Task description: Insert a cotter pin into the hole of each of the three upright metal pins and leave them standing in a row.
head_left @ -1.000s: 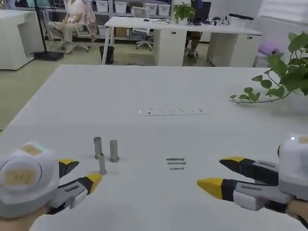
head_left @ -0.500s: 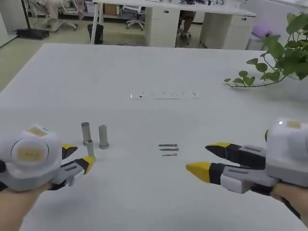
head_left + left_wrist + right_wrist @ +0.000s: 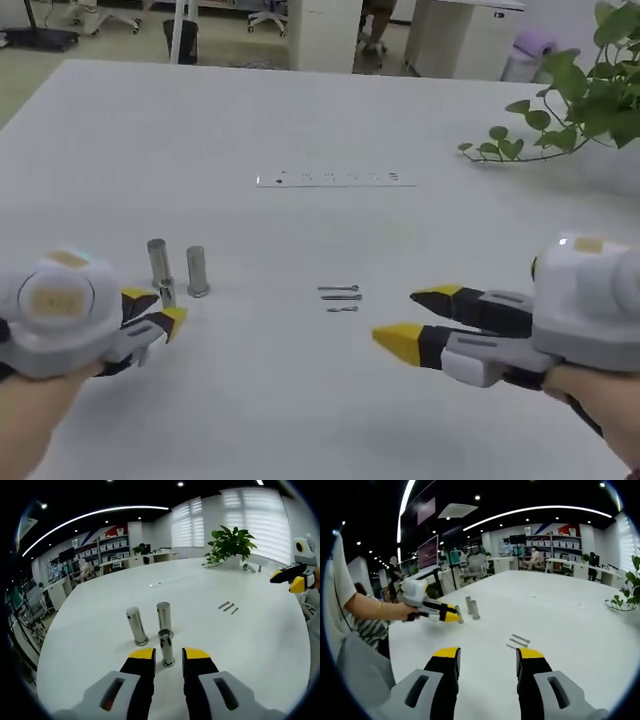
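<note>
Three upright metal pins stand left of centre on the white table: two side by side (image 3: 158,260) (image 3: 196,270) and a third pin (image 3: 167,291) nearer me. My left gripper (image 3: 158,306) is open, and that nearest pin (image 3: 166,647) stands just ahead of its yellow fingertips (image 3: 142,654), in line with the gap. Three small cotter pins (image 3: 339,296) lie flat at the table's middle. My right gripper (image 3: 413,316) hovers open and holds nothing, a short way right of the cotter pins (image 3: 518,641). The left gripper (image 3: 442,614) also appears beside the metal pins (image 3: 472,608) in the right gripper view.
A white strip (image 3: 335,180) lies flat farther back on the table (image 3: 300,400). A leafy plant (image 3: 575,95) reaches over the far right corner. Office desks and chairs stand beyond the table's far edge.
The head view has tilted down. My left gripper has moved forward up to the nearest metal pin. My right gripper has drifted left toward the cotter pins.
</note>
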